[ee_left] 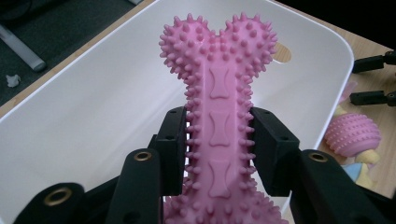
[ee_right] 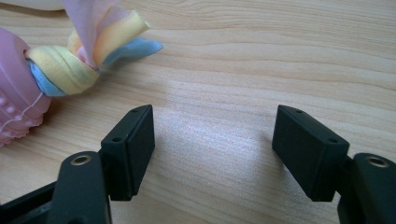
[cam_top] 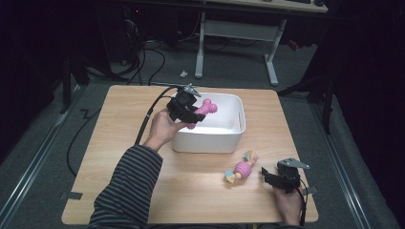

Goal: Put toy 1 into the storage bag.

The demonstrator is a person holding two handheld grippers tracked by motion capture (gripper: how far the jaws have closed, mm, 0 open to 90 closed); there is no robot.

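A pink spiky bone toy (ee_left: 219, 107) is clamped by its shaft between the pads of my left gripper (ee_left: 218, 144), which is shut on it. In the high view that left gripper (cam_top: 193, 112) holds the bone (cam_top: 205, 109) over the left part of the white bin (cam_top: 236, 129). A pink ribbed ball toy with pastel cloth tails (cam_top: 242, 169) lies on the table in front of the bin. My right gripper (cam_top: 265, 174) rests low just right of it, open, with bare wood between its jaws (ee_right: 212, 149). The toy's cloth knot (ee_right: 70, 65) lies up and left of them.
The wooden table (cam_top: 119, 157) stands on a grey floor. A desk frame (cam_top: 267, 52) and cables (cam_top: 153, 57) lie beyond its far edge. The left gripper's cable (cam_top: 148, 117) trails over the table's left half. The bin's white floor (ee_left: 93, 116) lies under the bone.
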